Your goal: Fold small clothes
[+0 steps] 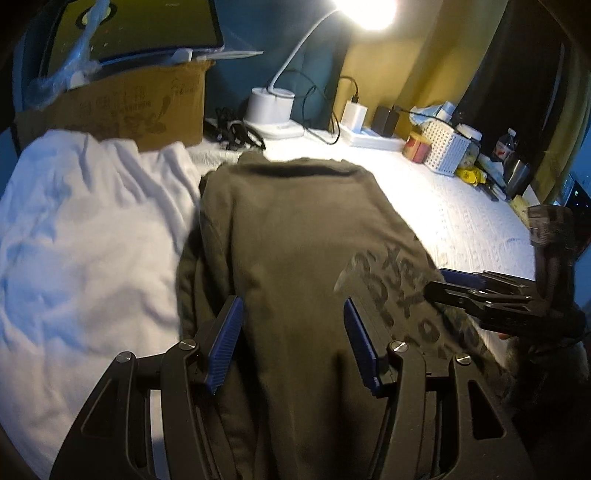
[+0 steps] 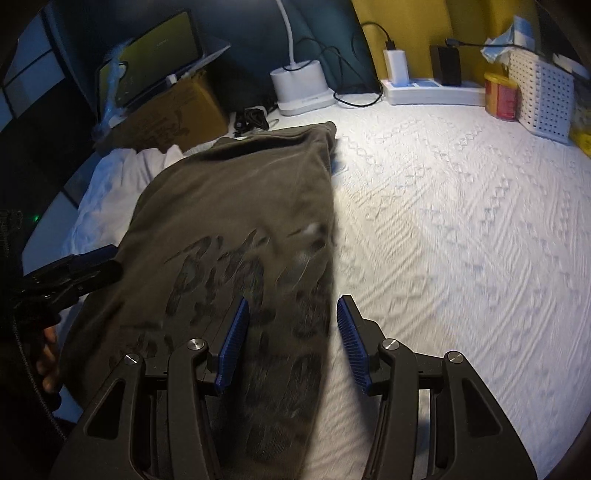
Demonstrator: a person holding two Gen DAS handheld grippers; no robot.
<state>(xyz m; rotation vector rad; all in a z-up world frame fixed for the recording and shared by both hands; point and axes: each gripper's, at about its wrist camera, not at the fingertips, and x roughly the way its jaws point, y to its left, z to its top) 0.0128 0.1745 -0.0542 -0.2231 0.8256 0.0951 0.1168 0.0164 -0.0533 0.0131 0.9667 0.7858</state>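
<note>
White textured bedspread (image 2: 461,221), lit desk lamp (image 1: 273,107), yellow wall (image 1: 402,70), cardboard box (image 1: 147,107)

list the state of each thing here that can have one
olive shirt: lying flat on the bedspread, side folded in, print up
left tool: open, over the shirt, gripping nothing
right tool: open, straddling the shirt's edge, gripping nothing
desk lamp: switched on
white garment: crumpled, unfolded
tablet: screen lit
</note>
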